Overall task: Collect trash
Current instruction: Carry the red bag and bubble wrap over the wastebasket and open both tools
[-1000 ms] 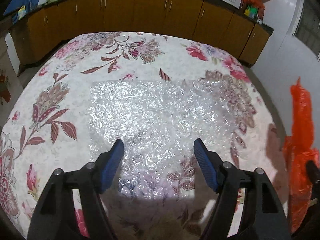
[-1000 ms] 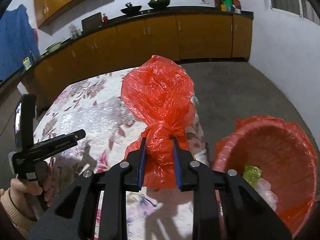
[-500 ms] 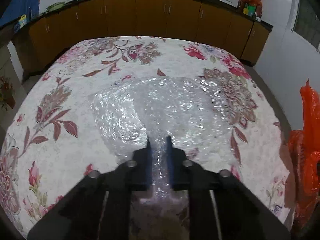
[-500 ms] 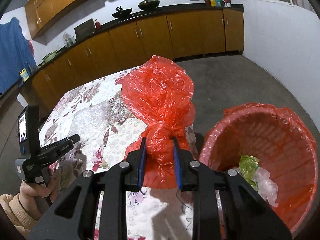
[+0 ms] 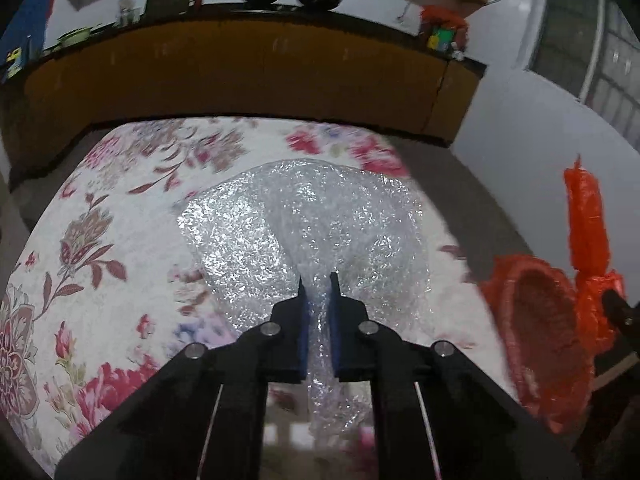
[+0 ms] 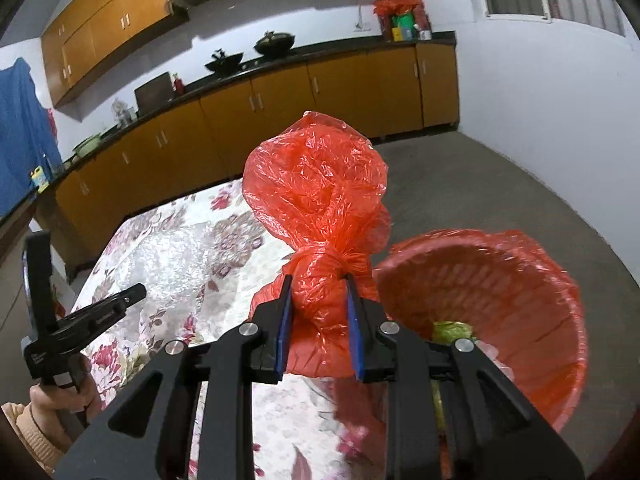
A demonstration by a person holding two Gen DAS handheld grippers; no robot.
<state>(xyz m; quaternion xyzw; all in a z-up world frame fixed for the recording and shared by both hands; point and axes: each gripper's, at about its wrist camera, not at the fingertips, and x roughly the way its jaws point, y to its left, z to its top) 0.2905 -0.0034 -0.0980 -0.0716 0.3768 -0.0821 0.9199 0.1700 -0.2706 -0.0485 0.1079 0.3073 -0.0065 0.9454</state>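
Observation:
My left gripper (image 5: 317, 280) is shut on a sheet of clear bubble wrap (image 5: 304, 236) and lifts its near edge off the floral table (image 5: 80, 248). The sheet also shows in the right wrist view (image 6: 168, 256), with the left gripper (image 6: 136, 294) at its near side. My right gripper (image 6: 318, 284) is shut on the bunched edge of the red bin liner (image 6: 320, 200), beside the red trash basket (image 6: 520, 280). The basket holds some green and clear trash (image 6: 452, 330). The basket also shows in the left wrist view (image 5: 540, 320), right of the table.
Orange kitchen cabinets (image 6: 280, 96) with a dark counter run along the far wall, with woks (image 6: 276, 42) on top. Grey floor (image 6: 480, 184) lies right of the table. A blue cloth (image 6: 20, 140) hangs at the left.
My left gripper closed on the bubble wrap's near edge and lifted and pulled it, bunching the sheet. The right gripper kept hold of the red liner while the view shifted towards the basket.

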